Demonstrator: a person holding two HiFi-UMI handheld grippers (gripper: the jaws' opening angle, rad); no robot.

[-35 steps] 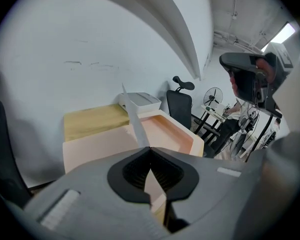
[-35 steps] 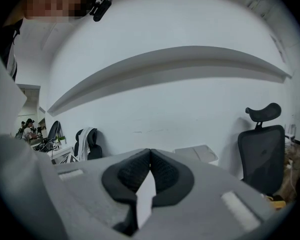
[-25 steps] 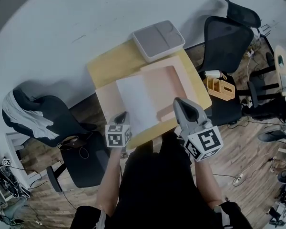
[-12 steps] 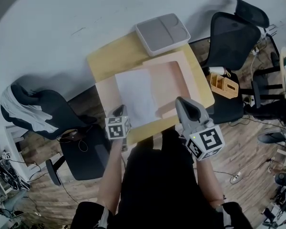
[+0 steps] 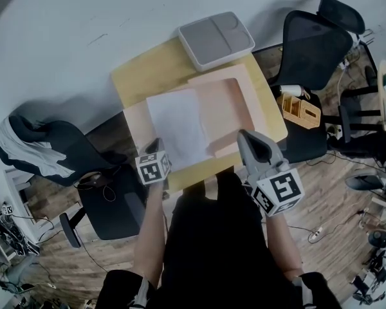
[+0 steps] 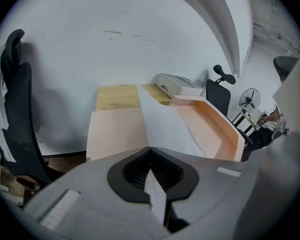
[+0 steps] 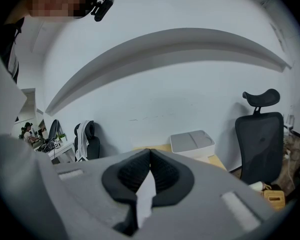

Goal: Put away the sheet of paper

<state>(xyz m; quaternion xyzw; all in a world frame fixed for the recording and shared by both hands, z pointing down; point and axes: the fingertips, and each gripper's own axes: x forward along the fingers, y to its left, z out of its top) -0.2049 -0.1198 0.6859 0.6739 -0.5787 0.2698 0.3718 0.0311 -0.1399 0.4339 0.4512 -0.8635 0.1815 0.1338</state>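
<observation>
Wooden desk (image 5: 141, 85); pinched sheet of paper (image 5: 177, 127)

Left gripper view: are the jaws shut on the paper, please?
Yes, the paper runs from the left gripper's closed jaws out over the tray.

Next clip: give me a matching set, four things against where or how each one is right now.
1 paper
2 grey box
3 tray
4 right gripper

a at the table's far end
b shut, by the table's near edge
c clamped in the left gripper
d pink, on the paper's right side

Pairs: 1-c, 2-a, 3-d, 4-b
</observation>
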